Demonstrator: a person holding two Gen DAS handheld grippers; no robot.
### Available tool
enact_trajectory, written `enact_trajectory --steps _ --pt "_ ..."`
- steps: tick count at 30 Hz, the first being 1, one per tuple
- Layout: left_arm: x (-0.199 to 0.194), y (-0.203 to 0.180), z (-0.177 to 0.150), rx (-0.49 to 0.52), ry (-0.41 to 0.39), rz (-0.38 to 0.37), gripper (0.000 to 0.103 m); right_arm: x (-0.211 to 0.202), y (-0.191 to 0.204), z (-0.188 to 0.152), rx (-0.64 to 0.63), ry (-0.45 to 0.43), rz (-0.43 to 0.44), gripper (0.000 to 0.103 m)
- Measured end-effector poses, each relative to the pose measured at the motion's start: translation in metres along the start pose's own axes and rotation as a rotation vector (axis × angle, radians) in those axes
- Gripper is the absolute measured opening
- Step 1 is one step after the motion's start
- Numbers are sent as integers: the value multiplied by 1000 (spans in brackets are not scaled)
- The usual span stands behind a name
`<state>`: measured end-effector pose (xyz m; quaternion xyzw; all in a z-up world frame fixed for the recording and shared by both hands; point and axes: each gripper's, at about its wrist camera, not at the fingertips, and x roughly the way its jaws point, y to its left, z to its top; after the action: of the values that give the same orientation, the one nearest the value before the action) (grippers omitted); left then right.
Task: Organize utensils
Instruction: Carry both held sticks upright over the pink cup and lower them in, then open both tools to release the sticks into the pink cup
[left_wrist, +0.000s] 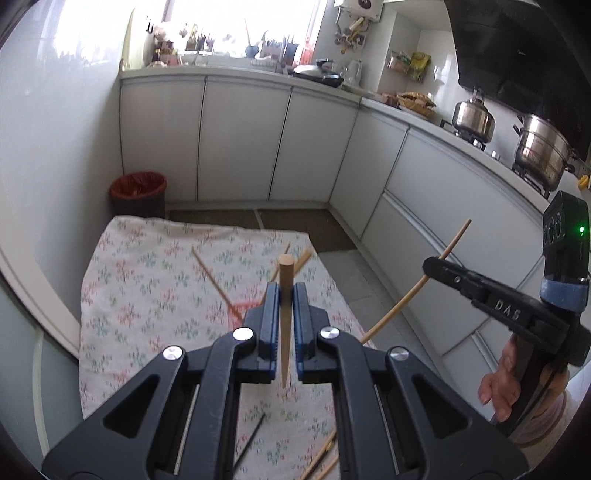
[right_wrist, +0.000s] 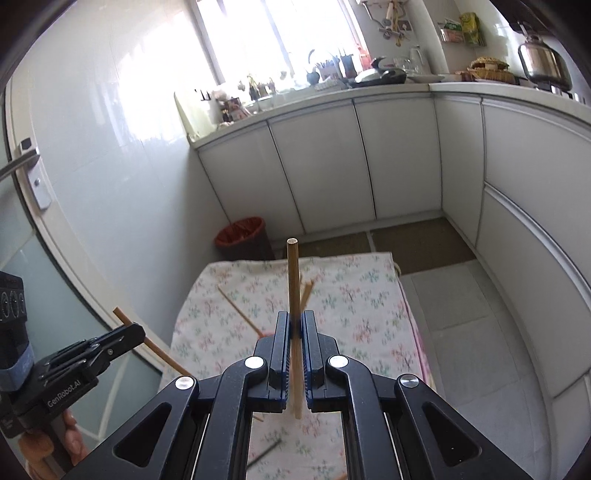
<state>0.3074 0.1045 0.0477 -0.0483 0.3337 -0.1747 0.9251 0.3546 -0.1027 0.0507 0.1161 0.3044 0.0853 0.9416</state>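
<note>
In the left wrist view my left gripper (left_wrist: 285, 293) is shut on a light wooden chopstick (left_wrist: 286, 275) that stands upright between the blue pads, above a table with a floral cloth (left_wrist: 147, 295). At the right, my right gripper (left_wrist: 430, 266) is shut on a thin chopstick (left_wrist: 393, 313) that slants up to the right. In the right wrist view the right gripper (right_wrist: 295, 323) holds its chopstick (right_wrist: 293, 277) upright, and the left gripper (right_wrist: 138, 330) holds its slanted stick (right_wrist: 166, 356). Loose chopsticks (left_wrist: 216, 277) lie on the cloth (right_wrist: 351, 314), with more (left_wrist: 321, 458) and a dark one (left_wrist: 251, 439) near the front.
A dark bin with a red liner (left_wrist: 138, 194) stands on the floor beyond the table's far left corner. White cabinets (left_wrist: 243, 136) run along the back and right, with steel pots (left_wrist: 541, 151) on the stove. A door handle (right_wrist: 22, 162) sits at the left. A hand (left_wrist: 498, 391) holds the right gripper.
</note>
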Motion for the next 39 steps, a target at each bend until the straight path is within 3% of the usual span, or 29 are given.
enact_trajectory --steps 9,17,22,23,28,32,34,36,39 --pt "35 15 39 -16 -70 63 8 53 24 28 -43 -42 6 6" --pt "88 36 13 -30 10 75 11 122 35 11 -89 -20 13 6" --pt "63 41 15 -29 -73 100 13 149 39 0 -120 -2 -2 6" --pt "56 43 15 -32 -89 101 17 152 40 -1 -124 -4 -2 6" --pt "46 55 12 -57 -103 105 24 178 48 -11 -137 38 23 7" --pt "50 62 3 -71 -53 141 26 184 50 -20 -135 67 -24 18" --pt "51 63 -3 -76 -39 156 29 178 48 -19 -123 63 -37 29" --pt "49 63 -9 -85 -29 163 35 165 42 -19 -102 41 -62 53" --pt "46 59 -19 -91 -13 162 41 143 36 -25 -98 21 -106 62"
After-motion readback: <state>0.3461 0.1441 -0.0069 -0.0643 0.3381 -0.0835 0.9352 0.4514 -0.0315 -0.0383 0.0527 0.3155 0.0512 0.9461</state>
